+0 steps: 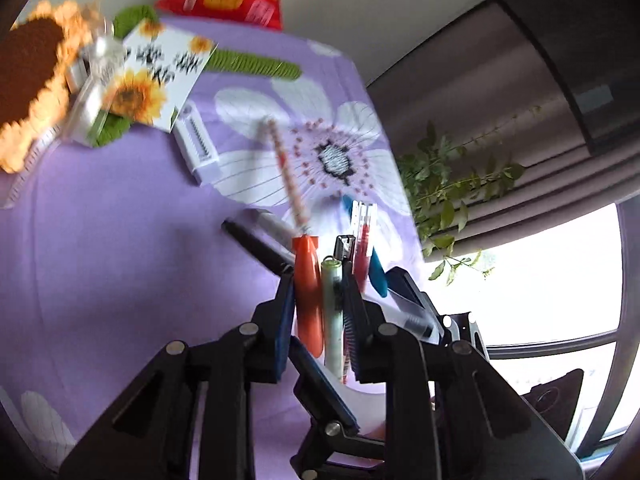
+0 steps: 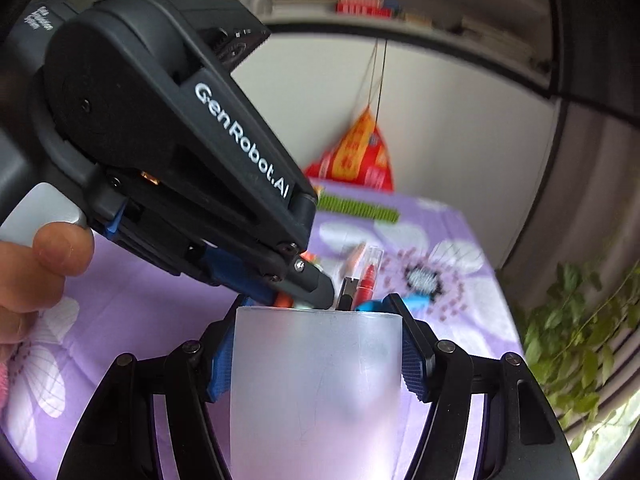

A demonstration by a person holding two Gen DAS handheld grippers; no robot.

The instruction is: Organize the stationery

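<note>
While the right gripper (image 2: 316,354) clamped the smooth frosted cup (image 2: 316,384) by its walls, the left gripper (image 1: 320,300), nearly closed on an orange pen (image 1: 307,288) and pale green marker (image 1: 333,312) above the cup's rim, risked dropping these slick cylinders if its ribbed blue pads slipped.

The right gripper (image 2: 316,344) fills the lower centre of the right wrist frame, its blue-padded fingers (image 2: 219,364) pressed against both sides of a frosted cup (image 2: 316,380), jaws spread wide and in contact. The left gripper (image 1: 320,300) enters that same frame from the upper left, angled down toward lower right, with the person's bare hand (image 2: 36,276) at the left edge on its handle. In the left wrist frame, lower centre, its jaws stand narrowly apart, clamped on an orange pen (image 1: 307,292) and a pale green pen (image 1: 333,320).
</note>
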